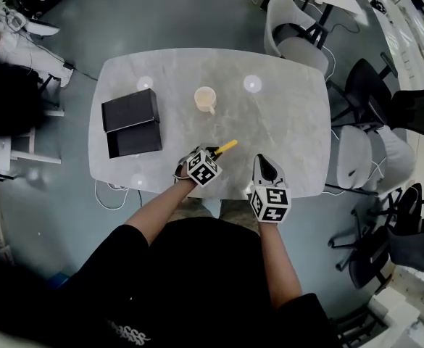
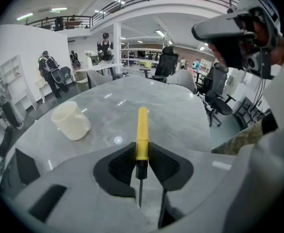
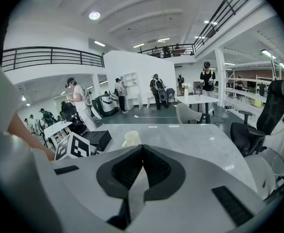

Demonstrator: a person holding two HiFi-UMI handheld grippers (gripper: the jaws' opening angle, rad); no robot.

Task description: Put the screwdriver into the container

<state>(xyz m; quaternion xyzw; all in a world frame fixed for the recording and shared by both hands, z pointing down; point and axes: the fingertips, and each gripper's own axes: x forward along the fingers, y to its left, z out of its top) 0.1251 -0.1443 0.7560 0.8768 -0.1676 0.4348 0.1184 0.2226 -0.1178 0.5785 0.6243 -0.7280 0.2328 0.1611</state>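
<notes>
My left gripper is shut on a yellow-handled screwdriver near the table's front edge; the handle points away to the right. In the left gripper view the pads clamp the lower end of the screwdriver's handle, its metal shaft running back toward the camera. A cream cup, the container, stands upright mid-table, beyond and slightly left of the tool; it shows as the cup at left and the cup ahead. My right gripper rests at the front edge, its jaws shut with nothing between them.
A black box lies on the left part of the grey marble table. Office chairs crowd the table's right side, and a white chair stands behind it. People stand far off in the hall.
</notes>
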